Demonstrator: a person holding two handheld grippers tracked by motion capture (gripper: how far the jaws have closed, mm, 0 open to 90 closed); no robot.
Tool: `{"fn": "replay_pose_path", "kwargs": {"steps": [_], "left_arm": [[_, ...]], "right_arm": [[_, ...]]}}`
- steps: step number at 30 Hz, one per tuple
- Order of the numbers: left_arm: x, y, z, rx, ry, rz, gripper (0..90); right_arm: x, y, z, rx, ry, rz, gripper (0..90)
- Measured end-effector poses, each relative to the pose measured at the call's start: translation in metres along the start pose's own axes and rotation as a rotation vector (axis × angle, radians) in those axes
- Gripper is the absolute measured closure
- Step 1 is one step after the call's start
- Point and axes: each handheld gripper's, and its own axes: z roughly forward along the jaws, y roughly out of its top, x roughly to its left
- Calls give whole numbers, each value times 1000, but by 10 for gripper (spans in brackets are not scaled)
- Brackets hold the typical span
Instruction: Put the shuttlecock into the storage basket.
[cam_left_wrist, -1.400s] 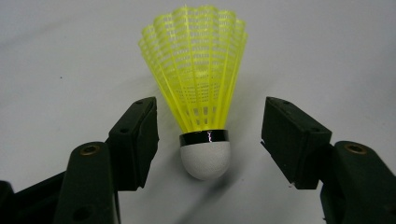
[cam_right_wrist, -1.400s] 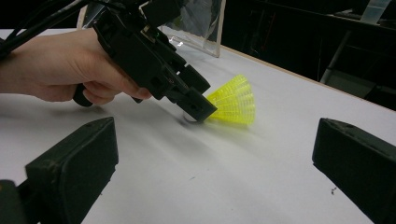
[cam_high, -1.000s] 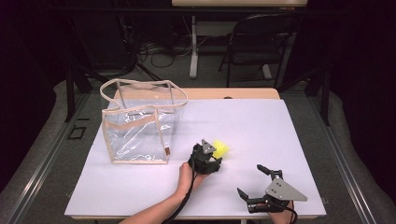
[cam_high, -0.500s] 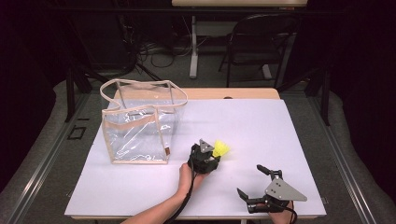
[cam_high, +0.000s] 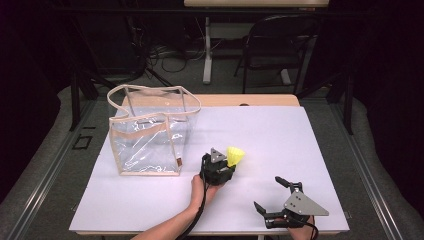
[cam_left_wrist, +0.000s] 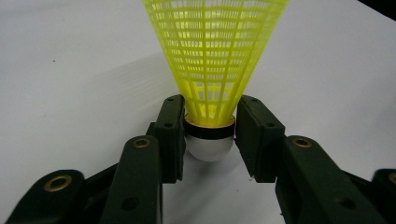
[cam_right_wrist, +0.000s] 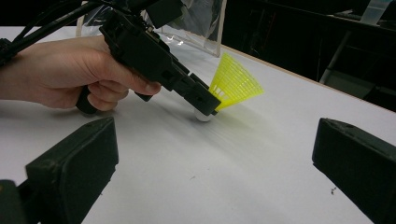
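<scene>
Your white table (cam_high: 310, 145) takes up most of the high view, its wooden far edge showing behind the white surface. On its left half stands the clear plastic tote bag (cam_high: 150, 132), upright and open at the top, with tan trim along its edges and tan handles arching over the mouth. In the right gripper view a corner of that bag (cam_right_wrist: 198, 25) sits behind your left hand.

Your left hand (cam_high: 200, 189) reaches in from the bottom edge and holds the left gripper (cam_high: 224, 166) near the middle of the table, just right of the bag and apart from it. In the right gripper view that hand (cam_right_wrist: 60, 70) wraps the grip while the gripper (cam_right_wrist: 205, 106) slants down toward the table. Your right gripper (cam_high: 272, 192) lies near the front right edge, well apart from the left one, its jaws spread wide with only bare table between them; its own view shows the same wide gap.

The yellow shuttlecock (cam_high: 235, 156) is where your left gripper (cam_left_wrist: 210, 128) is: the jaws are closed narrowly on its base, pressing the black band just above the white rounded cork from both sides. Its mesh skirt (cam_left_wrist: 212, 51) flares away from the jaws. In the right gripper view the shuttlecock (cam_right_wrist: 233, 84) tilts up and away, with the cork at or just above the table; you cannot tell whether it touches.
</scene>
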Motion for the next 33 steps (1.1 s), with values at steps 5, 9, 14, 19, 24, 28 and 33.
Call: {"fn": "replay_pose_path", "kwargs": {"steps": [5, 9, 14, 19, 24, 28, 33], "left_arm": [[-2, 2, -2, -3, 0, 17, 641], [-2, 4, -4, -16, 3, 19, 642], [-3, 5, -5, -21, -2, 35, 642], [-6, 7, -7, -31, -1, 45, 644], [-9, 9, -9, -35, -1, 63, 644], [-10, 11, -12, -47, -3, 72, 644], [-13, 13, -15, -58, -5, 91, 644]], "right_arm": [[0, 0, 1, -1, 2, 1, 0], [0, 0, 1, -1, -2, 0, 0], [0, 0, 2, 5, -4, -2, 0], [0, -1, 2, 5, -4, -3, 1], [1, 0, 2, 5, -5, -4, 1], [1, 0, 2, 6, -5, -7, 1], [1, 0, 2, 7, -6, -9, 1]]}}
